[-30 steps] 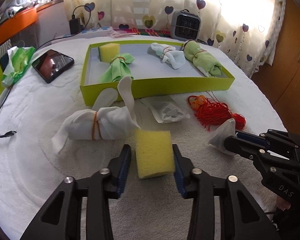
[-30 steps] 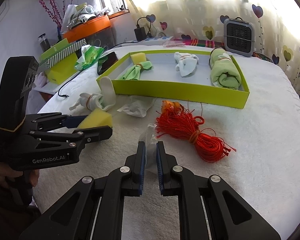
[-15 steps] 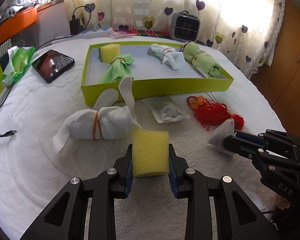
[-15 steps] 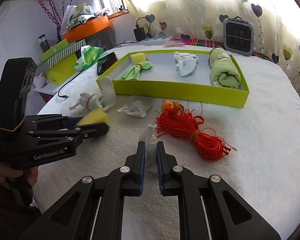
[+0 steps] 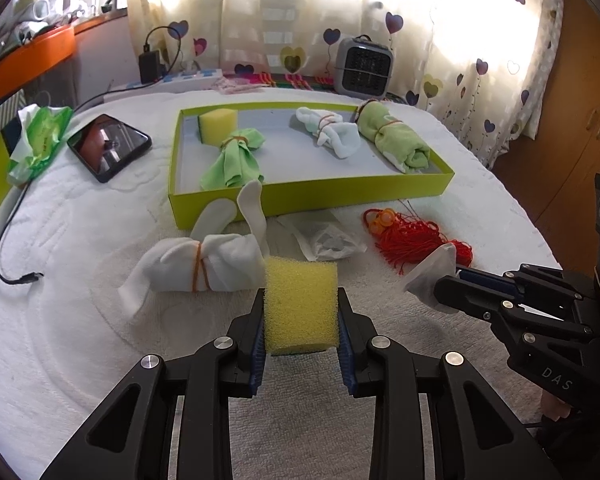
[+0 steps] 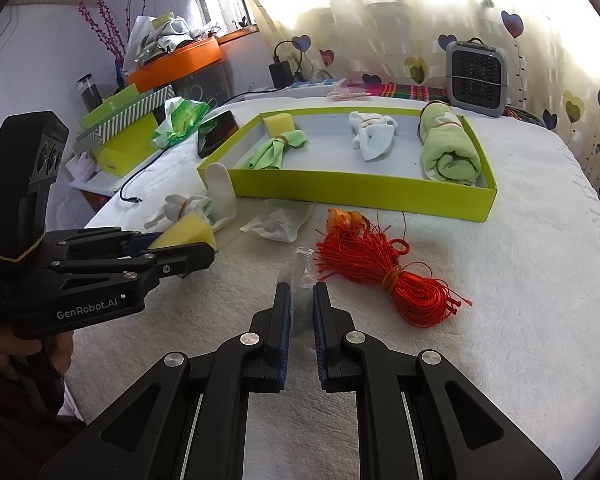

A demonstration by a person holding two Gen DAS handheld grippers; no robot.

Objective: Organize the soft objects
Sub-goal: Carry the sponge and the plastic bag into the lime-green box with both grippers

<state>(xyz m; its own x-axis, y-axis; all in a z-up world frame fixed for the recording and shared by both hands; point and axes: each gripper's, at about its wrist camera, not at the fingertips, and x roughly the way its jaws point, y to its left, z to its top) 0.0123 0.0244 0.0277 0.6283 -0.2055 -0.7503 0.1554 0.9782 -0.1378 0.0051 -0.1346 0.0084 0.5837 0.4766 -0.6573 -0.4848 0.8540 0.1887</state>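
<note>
Both grippers angle downward over the near edge of the towel-covered table (image 5: pixel 80 320). The left gripper (image 5: pixel 301 312), its jaws having just closed in, clamps a yellow sponge (image 5: pixel 300 304); the right gripper (image 6: pixel 300 308) pinches a clear plastic bag (image 6: pixel 300 276). Farther back, the green tray (image 5: pixel 312 196) holds a second sponge (image 5: pixel 218 124), a green cloth bundle (image 5: pixel 234 158), a white bundle (image 5: pixel 332 136) and a rolled green towel (image 5: pixel 394 142).

Two near, downward wrist views, shared green tray (image 5: pixel 312 196) (image 6: pixel 364 184)

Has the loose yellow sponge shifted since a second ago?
Yes. The yellow sponge has lifted slightly off the table, now overlapping the white sock bundle, clamped in the left claw.
</note>
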